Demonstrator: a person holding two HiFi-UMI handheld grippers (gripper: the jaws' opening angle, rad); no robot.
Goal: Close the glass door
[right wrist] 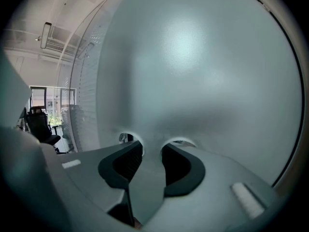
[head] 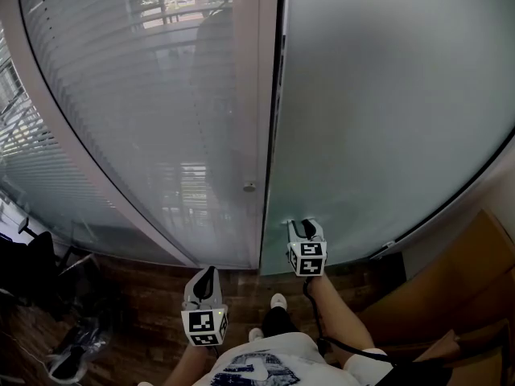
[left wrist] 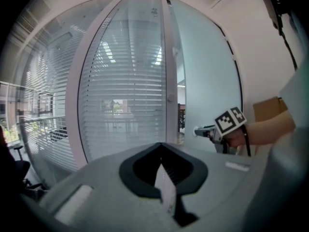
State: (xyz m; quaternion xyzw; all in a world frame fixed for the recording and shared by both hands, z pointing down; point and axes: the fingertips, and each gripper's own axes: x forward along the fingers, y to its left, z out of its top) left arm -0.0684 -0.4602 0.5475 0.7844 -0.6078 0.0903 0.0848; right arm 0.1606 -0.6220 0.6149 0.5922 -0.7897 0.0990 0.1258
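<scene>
We find the glass door, a frosted pane, filling the right half of the head view. Its left edge stands just beside the white frame post at centre, and a thin dark gap shows along the upper part of that edge.

The right gripper is at the door low down, near that edge. In the right gripper view its jaws stand part-way apart, and a pale grey piece fills the space between them. Both jaws bear on this piece, which runs into the door's surface. We cannot tell what kind of fitting it is.

The left gripper hangs nearer the person and to the left, well apart from the door. Its jaws are pressed together, with nothing between them.

Left of the post we note a fixed glass panel with slatted blinds behind it, and a small knob on its frame. The floor is dark wood. An office chair stands at far left, and a brown cardboard sheet at right.
</scene>
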